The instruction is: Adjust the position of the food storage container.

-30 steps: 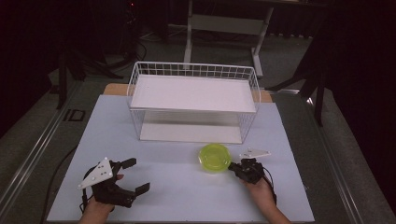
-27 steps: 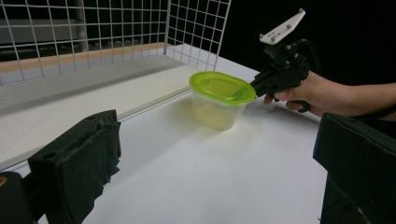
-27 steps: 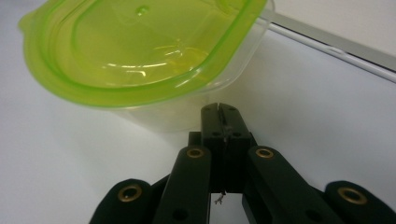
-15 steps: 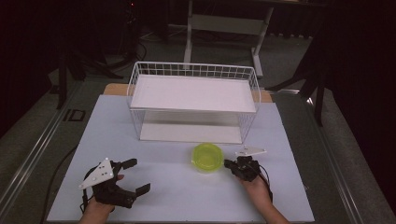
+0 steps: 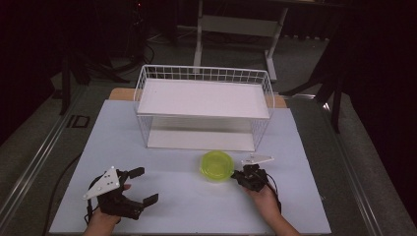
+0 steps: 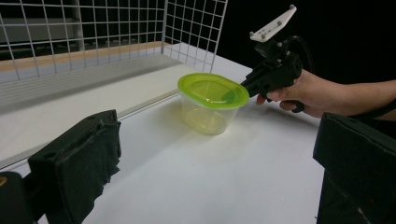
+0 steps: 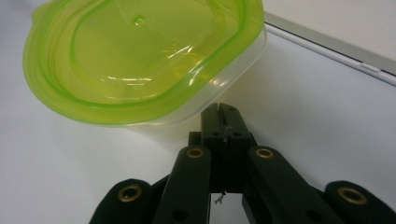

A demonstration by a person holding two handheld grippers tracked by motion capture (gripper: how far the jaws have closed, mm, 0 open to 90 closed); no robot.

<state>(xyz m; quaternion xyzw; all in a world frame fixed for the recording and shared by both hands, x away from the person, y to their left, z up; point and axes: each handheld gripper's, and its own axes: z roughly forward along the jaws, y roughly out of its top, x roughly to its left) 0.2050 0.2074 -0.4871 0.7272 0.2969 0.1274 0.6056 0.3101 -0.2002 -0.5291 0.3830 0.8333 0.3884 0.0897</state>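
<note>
the right gripper view shows the right gripper pressed closed against the green-lidded clear plastic tub; the high view shows the left gripper gaping wide, empty.

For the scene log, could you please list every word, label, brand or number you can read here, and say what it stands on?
None can be read.
Green-lidded container: the lid bears only a small moulded bump, no lettering.
Wire rack, table, left gripper and right gripper: no print visible.
Floor left of the table: a dark rectangular marking, not legible as text.
</note>
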